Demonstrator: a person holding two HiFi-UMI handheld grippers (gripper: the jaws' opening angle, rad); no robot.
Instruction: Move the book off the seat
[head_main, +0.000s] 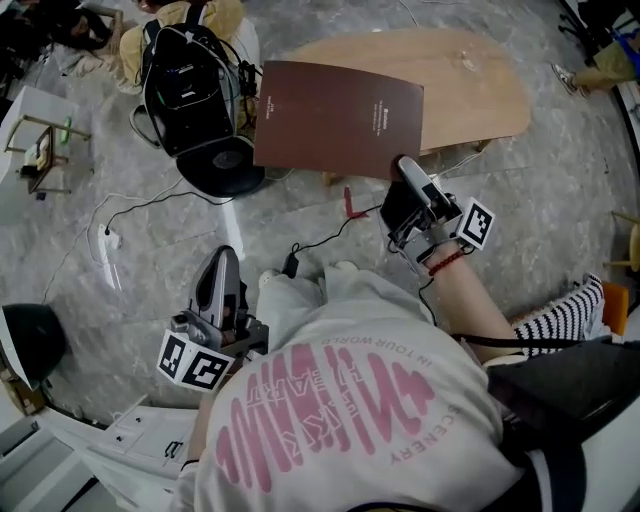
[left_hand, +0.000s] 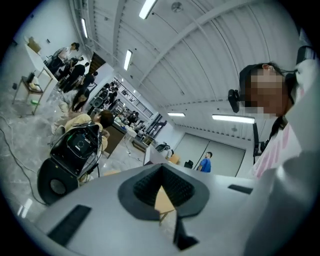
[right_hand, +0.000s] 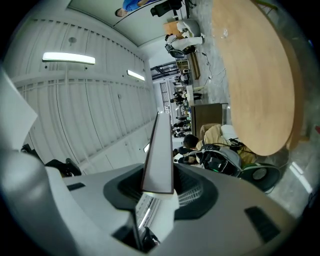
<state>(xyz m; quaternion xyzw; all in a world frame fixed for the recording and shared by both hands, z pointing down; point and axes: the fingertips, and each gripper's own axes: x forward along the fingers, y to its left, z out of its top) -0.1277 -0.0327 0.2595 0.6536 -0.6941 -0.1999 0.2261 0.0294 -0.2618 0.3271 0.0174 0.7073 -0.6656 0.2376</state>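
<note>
Left gripper (head_main: 224, 256) jaws meet on nothing, while right gripper (head_main: 406, 166) jaws clamp an edge of the brown book (head_main: 335, 118).

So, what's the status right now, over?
Right gripper shut on the book. Left gripper shut, empty. Book held up, apart from the wooden seat. Black backpack on floor nearby.

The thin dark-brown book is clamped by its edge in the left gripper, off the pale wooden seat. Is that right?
Wrong gripper. The thin dark-brown book is clamped by its edge in the right gripper, not the left. The right gripper view shows the book's edge between its pads. The left gripper holds nothing. The book is indeed off the pale wooden seat.
</note>
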